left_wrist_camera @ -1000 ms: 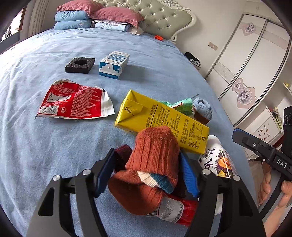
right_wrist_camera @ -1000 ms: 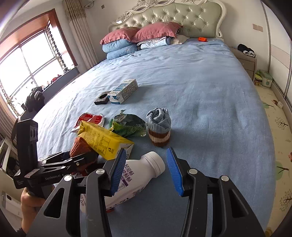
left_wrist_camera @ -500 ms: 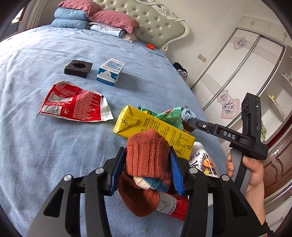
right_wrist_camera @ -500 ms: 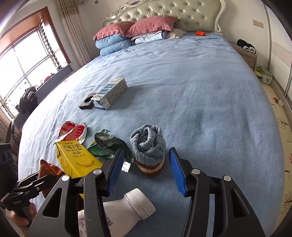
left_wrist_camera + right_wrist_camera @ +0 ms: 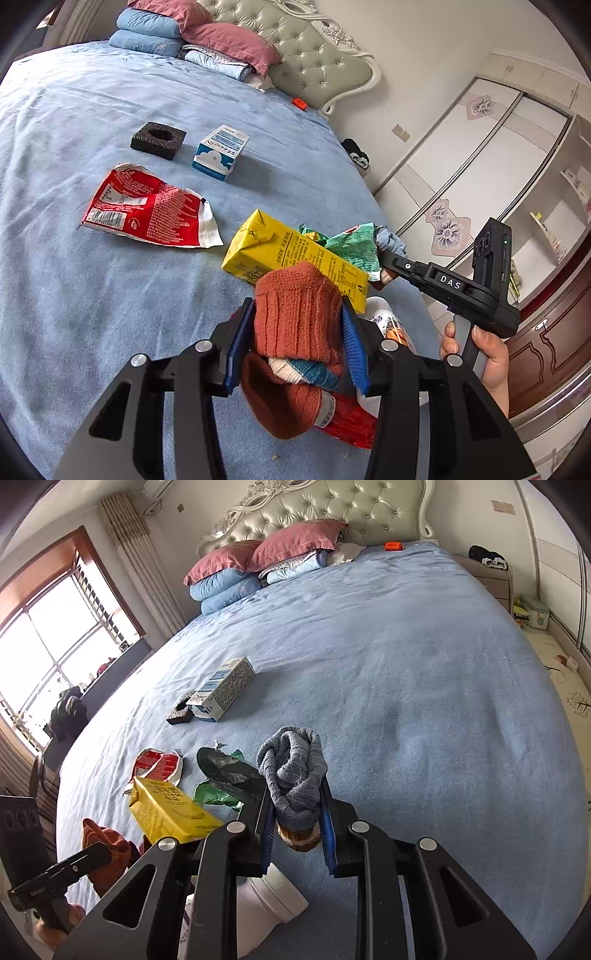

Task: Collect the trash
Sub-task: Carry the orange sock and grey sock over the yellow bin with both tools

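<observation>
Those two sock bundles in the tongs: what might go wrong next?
The task is trash, yet the left tongs squeeze the orange sock bundle and the right tongs the grey one; socks might get binned. Lifting the orange bundle could also nudge the yellow carton or the white bottle beside it.
</observation>
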{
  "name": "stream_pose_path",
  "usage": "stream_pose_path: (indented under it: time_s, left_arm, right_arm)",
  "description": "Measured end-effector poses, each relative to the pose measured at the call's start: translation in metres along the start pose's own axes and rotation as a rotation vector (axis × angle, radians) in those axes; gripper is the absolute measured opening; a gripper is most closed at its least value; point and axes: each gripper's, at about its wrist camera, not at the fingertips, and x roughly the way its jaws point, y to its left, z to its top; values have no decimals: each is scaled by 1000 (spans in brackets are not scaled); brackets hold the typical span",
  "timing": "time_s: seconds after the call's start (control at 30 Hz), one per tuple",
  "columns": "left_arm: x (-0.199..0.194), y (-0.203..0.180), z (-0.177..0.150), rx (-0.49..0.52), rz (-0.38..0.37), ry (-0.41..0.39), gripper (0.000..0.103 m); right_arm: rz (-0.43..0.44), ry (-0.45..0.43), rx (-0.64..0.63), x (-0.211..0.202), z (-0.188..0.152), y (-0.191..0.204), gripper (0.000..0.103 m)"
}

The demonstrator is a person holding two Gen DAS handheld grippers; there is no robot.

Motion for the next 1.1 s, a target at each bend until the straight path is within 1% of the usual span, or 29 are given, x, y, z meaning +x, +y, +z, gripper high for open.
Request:
stream_pose_path:
  time_s: [0.17,0.3,0.47,0.6,0.8,0.97,1.1]
  left_arm:
    - [-14,-20,-4,17,-15,-17,46]
    - [-27,-43,-13,34,-48,-25,45]
    - [-40,-77,-24,73,-89,-13,45]
    - [-45,-111,-34,115,-115,5,45]
    - [-27,-172,-64,189,-180,85,45]
    - [7,-227,-99,253,-232,184,45]
    - [43,-273,-132,313,-264,275,45]
  right_arm:
    - [-5,-23,16,-34,-9,-3,21]
    - [-13,-34,6,-62,-21,-3,21]
    - [-21,-63,-11,-109,-38,-5,21]
    - [-58,-97,-18,-153,-57,-13,21]
    - [-104,-137,2,-216,-93,-45,21]
    - [-155,-153,41,-260,-132,-82,21]
    - [-183,-151,101,-287,-163,-119,21]
